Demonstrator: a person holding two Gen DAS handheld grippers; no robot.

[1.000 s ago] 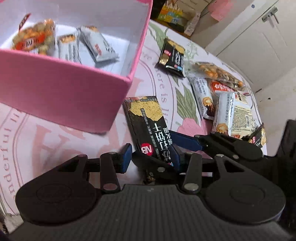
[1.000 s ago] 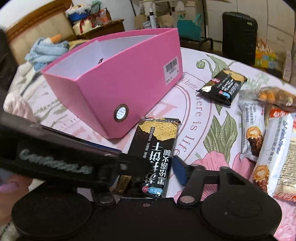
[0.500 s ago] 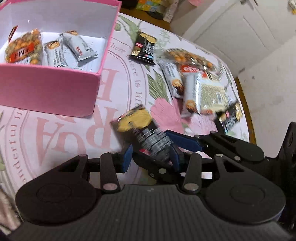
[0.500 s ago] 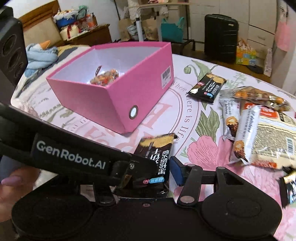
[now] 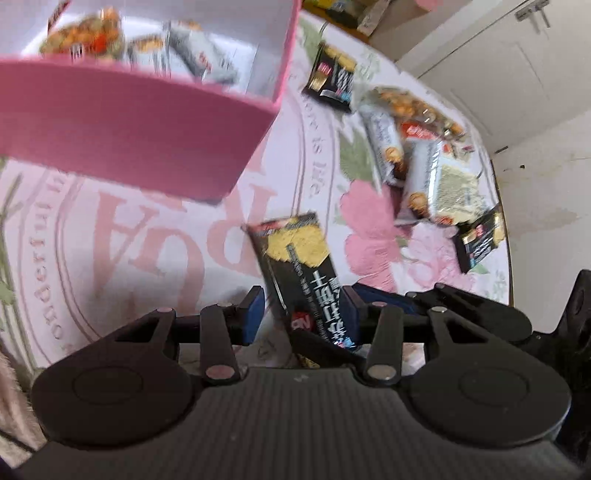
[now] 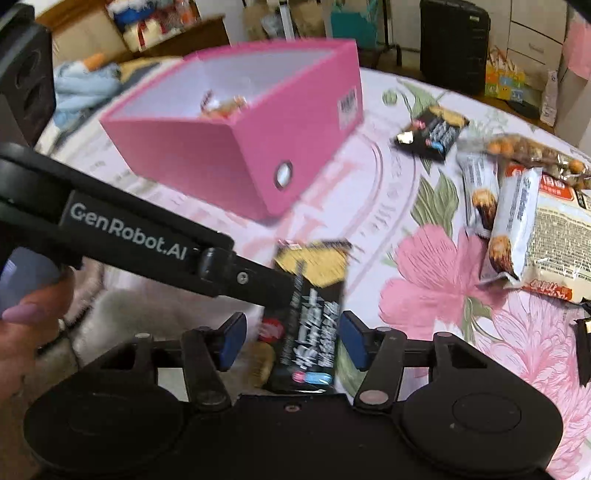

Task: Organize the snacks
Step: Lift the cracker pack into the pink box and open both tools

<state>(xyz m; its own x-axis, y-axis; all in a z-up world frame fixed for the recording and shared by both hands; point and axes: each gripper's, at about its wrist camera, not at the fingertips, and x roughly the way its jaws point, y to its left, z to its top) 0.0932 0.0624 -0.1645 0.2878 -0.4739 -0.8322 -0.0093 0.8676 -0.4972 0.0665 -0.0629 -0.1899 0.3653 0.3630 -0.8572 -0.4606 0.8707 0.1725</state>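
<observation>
A black biscuit packet (image 5: 299, 258) with a yellow cracker picture hangs tilted above the flowered tablecloth. My left gripper (image 5: 303, 314) is shut on its lower end. In the right wrist view one left finger (image 6: 236, 273) crosses in from the left onto the packet (image 6: 310, 317). My right gripper (image 6: 293, 339) straddles the same packet. Its jaws are opening, and a gap shows on each side of the packet. The pink box (image 5: 129, 122) (image 6: 221, 162) stands just beyond. It holds a peanut bag (image 5: 85, 33) and white bars (image 5: 195, 55).
Loose snacks lie to the right on the table: a black packet (image 6: 432, 133), a peanut bag (image 6: 532, 155), white bars (image 6: 476, 192), a large pale pack (image 6: 557, 251) and a black packet (image 5: 480, 243) near the table edge (image 5: 502, 229). A person's hand (image 6: 22, 325) shows at lower left.
The black packet lay flat on the cloth a second ago and now hangs lifted. Both grippers have risen with it, and the right jaws have widened off its sides.
</observation>
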